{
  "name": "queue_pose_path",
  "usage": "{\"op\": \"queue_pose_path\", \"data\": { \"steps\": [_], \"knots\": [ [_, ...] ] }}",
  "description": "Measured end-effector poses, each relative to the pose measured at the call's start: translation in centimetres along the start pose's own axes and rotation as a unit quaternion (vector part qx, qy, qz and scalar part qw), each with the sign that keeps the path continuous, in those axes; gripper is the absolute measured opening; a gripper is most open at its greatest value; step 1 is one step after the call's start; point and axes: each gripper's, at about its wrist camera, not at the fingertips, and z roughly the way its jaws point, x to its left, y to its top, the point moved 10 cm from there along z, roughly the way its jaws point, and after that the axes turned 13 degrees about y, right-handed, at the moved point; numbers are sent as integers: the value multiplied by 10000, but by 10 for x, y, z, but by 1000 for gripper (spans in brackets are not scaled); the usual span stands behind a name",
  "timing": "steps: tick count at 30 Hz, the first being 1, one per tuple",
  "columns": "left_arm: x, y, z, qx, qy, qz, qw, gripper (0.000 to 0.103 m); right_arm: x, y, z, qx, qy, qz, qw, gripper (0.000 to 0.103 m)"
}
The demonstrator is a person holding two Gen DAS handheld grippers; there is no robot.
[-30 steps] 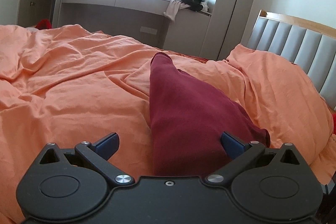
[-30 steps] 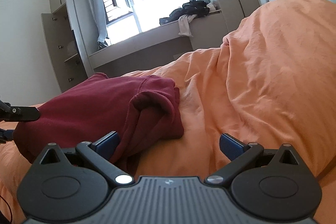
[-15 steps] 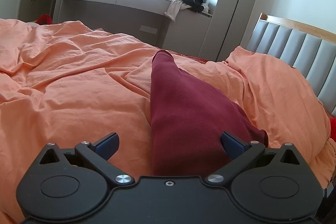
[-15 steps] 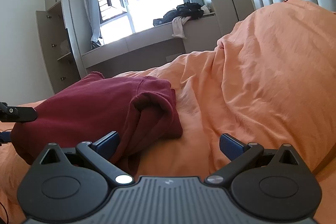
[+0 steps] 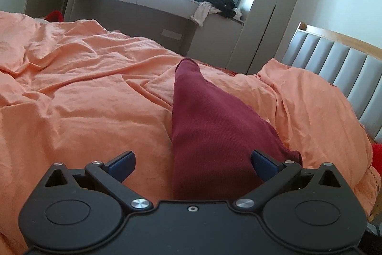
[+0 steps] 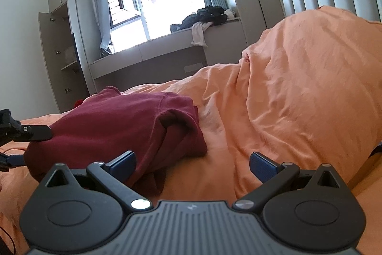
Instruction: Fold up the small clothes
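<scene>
A dark red garment [image 5: 214, 135] lay folded into a thick bundle on the rumpled orange duvet [image 5: 83, 99] of the bed. In the right wrist view the garment [image 6: 114, 128] showed a rounded fold and a hemmed edge curling open at its near right corner.

The left claw [image 5: 192, 163] stood wide open with nothing held, its blue fingertips [image 5: 121, 163] spread to either side of the garment's near end, the cloth running forward between them. The right claw [image 6: 192, 163] was likewise wide open and held nothing; its left fingertip sat just in front of the garment's edge, its right over bare duvet. The left claw [image 6: 26, 132] showed at the far left of the right wrist view, against the bundle's side.

A grey padded headboard [image 5: 346, 68] rose behind the duvet. Dark clothes [image 6: 205, 16] were heaped on the window ledge [image 6: 162, 49].
</scene>
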Motion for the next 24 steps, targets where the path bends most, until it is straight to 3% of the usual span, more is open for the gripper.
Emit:
{"op": "queue_pose_path", "data": {
  "steps": [9,24],
  "knots": [
    [-6,1,-21,-422,-17,327,9986,103,11,6,-15,-87,26,-177,9998,103],
    [-1,-1,-19,-346,-49,288,9990,103,8,4,-6,-100,249,-73,9996,103]
  ]
}}
